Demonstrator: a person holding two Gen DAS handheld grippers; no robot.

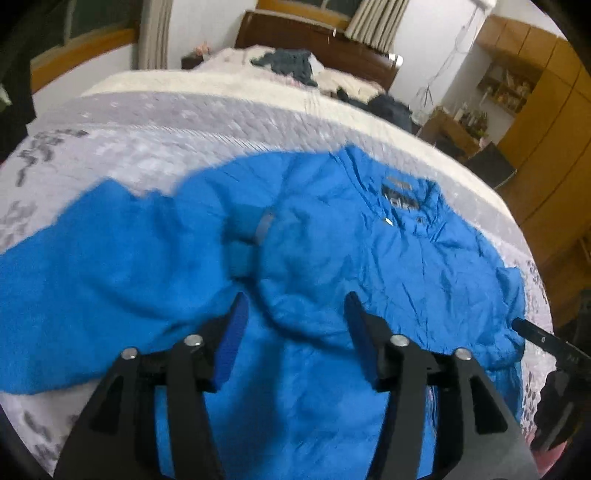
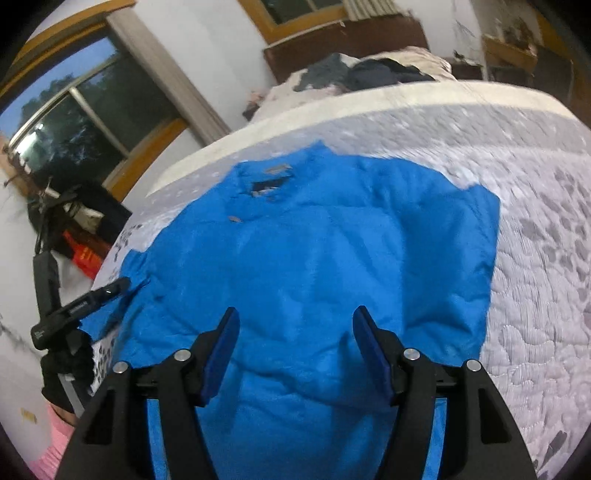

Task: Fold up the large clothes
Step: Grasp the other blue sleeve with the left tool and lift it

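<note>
A large bright blue jacket lies spread on the bed, its collar with a dark label at the far side. One sleeve stretches out to the left. My left gripper hovers open just above the jacket's lower middle, nothing between its blue pads. My right gripper is also open and empty, over the jacket near its hem. Each gripper's black finger shows at the jacket's edge in the other view: the right one's finger, the left one's finger.
The bed carries a grey-white quilted cover. Dark clothes are piled near the wooden headboard. Wooden cabinets stand to the right, a window and a red bag to the left. A pink sleeve shows low.
</note>
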